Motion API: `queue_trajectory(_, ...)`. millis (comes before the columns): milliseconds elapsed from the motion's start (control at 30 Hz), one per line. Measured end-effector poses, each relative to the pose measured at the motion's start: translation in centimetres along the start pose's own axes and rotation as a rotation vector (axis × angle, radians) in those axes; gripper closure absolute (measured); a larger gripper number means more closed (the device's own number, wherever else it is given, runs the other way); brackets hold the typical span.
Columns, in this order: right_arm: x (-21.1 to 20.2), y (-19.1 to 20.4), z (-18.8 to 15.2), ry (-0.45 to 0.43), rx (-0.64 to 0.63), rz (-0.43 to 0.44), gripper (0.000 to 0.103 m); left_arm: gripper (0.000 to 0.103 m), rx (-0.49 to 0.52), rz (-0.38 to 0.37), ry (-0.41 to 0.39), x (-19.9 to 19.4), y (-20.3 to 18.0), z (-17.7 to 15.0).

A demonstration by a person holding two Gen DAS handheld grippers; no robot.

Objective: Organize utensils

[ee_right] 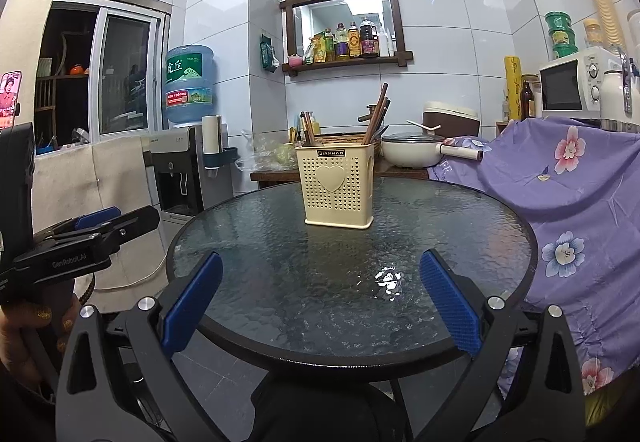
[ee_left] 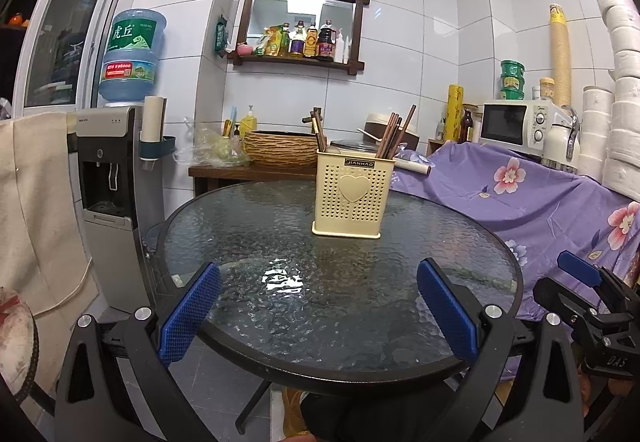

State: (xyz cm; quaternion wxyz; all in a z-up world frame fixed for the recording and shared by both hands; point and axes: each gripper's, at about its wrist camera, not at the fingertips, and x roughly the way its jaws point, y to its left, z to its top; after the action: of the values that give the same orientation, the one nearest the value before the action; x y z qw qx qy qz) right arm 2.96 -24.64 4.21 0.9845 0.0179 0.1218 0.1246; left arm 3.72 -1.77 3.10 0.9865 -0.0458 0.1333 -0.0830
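Left wrist view is showing the left gripper (ee_left: 318, 306) hovering level over the near edge of the round glass counter (ee_left: 280, 234), its jaws standing wide apart and holding nothing. Right wrist view is showing the right gripper (ee_right: 320, 302) in the same pose, jaws also spread wide and empty. Farther out, near the far side of the counter, the cream utensil holder (ee_left: 352, 193) is standing upright, with brown chopsticks (ee_left: 394, 135) leaning inside it. A purple floral cloth (ee_right: 580, 201) is lying to the right.
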Motion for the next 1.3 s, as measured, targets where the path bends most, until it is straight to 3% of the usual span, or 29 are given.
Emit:
queue_trajectory(467,0.1,0.1,0.0,0.004,-0.003,0.004,0.006,0.006,0.007,0.022,0.015,0.2,-0.4,-0.1)
queue_trajectory(1300,0.5,0.0,-0.4,0.032,0.018,0.007,0.006,0.006,-0.022,-0.003,0.062,0.9,-0.8,-0.5)
